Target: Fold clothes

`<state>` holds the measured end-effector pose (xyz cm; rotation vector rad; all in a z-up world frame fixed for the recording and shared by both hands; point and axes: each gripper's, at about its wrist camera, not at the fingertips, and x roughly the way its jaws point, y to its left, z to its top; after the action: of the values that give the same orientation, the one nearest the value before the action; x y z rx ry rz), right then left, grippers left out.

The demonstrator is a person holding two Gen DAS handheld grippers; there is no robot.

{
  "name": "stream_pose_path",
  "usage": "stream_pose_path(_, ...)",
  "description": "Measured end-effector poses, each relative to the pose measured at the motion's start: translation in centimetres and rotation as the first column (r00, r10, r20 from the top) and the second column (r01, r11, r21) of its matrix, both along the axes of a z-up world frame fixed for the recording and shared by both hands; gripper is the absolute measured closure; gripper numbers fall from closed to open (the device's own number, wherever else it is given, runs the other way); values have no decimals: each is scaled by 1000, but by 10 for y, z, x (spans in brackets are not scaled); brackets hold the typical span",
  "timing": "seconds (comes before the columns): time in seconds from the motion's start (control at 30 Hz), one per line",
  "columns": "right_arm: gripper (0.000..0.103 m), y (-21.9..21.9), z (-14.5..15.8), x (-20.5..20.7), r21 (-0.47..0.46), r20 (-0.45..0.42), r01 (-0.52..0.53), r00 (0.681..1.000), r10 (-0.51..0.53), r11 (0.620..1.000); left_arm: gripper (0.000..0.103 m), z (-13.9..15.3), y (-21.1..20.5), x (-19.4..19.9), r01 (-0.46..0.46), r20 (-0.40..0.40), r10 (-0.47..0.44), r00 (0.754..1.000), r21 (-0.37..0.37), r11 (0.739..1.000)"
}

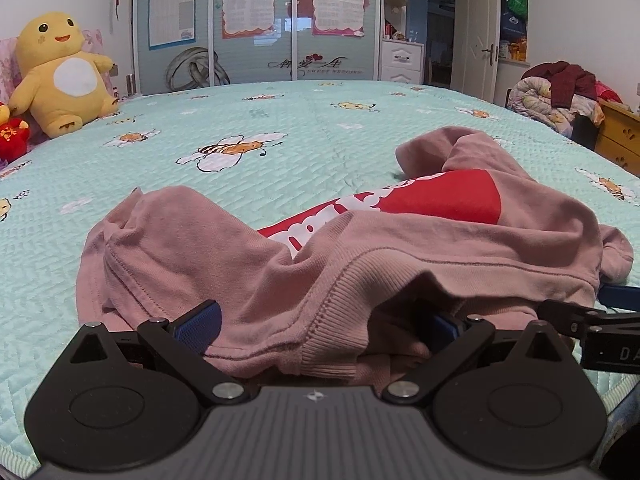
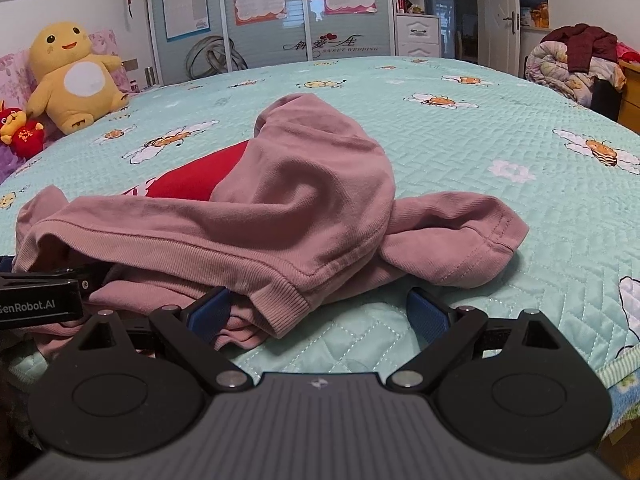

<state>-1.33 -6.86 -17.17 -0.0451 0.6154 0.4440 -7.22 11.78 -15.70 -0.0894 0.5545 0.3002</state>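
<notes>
left claw [image 1: 320, 328] apart, hem between | right claw [image 2: 320, 314] apart | pink sweatshirt [image 2: 296, 184] crumpled on bed [image 2: 500, 128]

Pink sweatshirt [image 2: 304, 184], red print

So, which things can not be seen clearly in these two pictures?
- Left wrist view: the pink garment drapes over the left gripper, hiding most of one blue pad; any grip is unclear.
- Both views: the white lettering on the red print is folded under fabric, unreadable.
- Right wrist view: the right gripper is open; whether its pad touches the hem is unclear.
- Wardrobe posters: text too small.
</notes>
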Motion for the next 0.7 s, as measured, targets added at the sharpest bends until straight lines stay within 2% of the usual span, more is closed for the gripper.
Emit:
stream_pose_path(0.3,8,5,0,-5,-29,29,16,999,-15,999,0,-3,3,-4,30,43,-30,999,-1,1000)
stream_pose_path(0.47,8,7,3,-9,-49,55,21,998,-18,999,0,3,11,-3,59,34,-58,998,-28,998)
stream_pose_path(0.5,13,8,5,-12,-59,73,15,997,-11,998,0,5,14,-5,65,40,-63,997,-41,997)
stream_pose_path(0.53,30,9,7,-16,-66,93,1,996,5,998,1,8,16,-7,71,52,-68,996,-55,996)
stream_pose_path(0.57,42,10,8,-20,-71,108,-27,994,35,997,3,10,17,-9,76,63,-72,995,-60,995)
stream_pose_path(0.6,66,12,9,-24,-76,115,-56,991,64,996,4,12,18,-11,80,75,-75,994,-58,995)
stream_pose_path(0.63,74,15,10,-29,-89,125,-69,989,80,994,9,13,19,-12,85,81,-80,994,-62,994)
stream_pose_path(0.7,80,19,11,-36,-109,149,-75,985,91,991,19,14,20,-13,98,83,-92,992,-78,992)
